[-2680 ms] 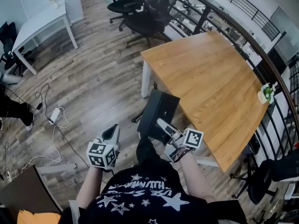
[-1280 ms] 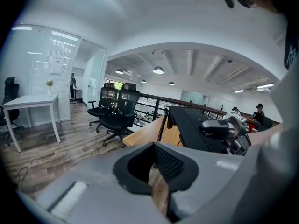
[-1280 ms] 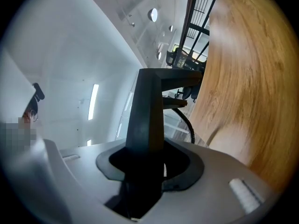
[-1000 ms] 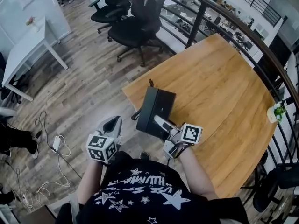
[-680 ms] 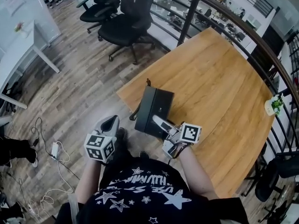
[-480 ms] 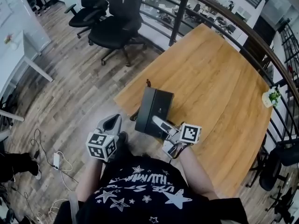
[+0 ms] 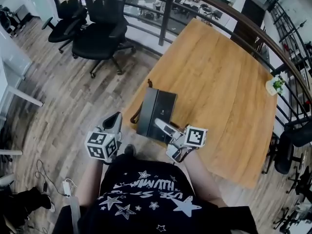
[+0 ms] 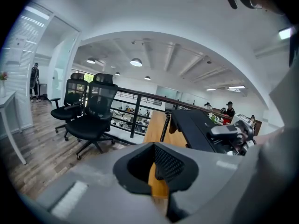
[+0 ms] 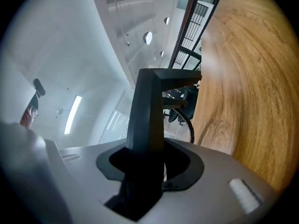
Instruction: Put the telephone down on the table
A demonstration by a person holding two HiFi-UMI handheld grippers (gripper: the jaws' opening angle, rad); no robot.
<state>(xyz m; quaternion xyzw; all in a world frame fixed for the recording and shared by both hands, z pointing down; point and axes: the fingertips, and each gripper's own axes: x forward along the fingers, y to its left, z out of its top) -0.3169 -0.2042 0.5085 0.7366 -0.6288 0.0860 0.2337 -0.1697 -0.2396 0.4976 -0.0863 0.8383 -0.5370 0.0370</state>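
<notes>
The black telephone (image 7: 156,112) hangs tilted over the near left corner of the wooden table (image 7: 219,77), and I cannot tell whether it touches the top. My right gripper (image 7: 159,125) is shut on its near edge. In the right gripper view the telephone (image 9: 148,111) rises from between the jaws, its coiled cord (image 9: 188,124) dangling beside the table (image 9: 247,87). My left gripper (image 7: 116,119) floats left of the table over the floor, shut and holding nothing. The left gripper view shows the telephone (image 8: 197,130) and the right gripper (image 8: 230,131) ahead to the right.
Two black office chairs (image 7: 95,30) stand on the wood floor left of the table. A dark railing (image 7: 209,1) curves behind the table. A small potted plant (image 7: 275,85) sits at the table's far right edge. Another chair (image 7: 292,147) is on the right, and cables (image 7: 63,186) lie lower left.
Both grippers and the telephone have moved toward the table. The telephone, earlier over the floor beside the corner, now overlaps the table's near edge. The right grip is unchanged.
</notes>
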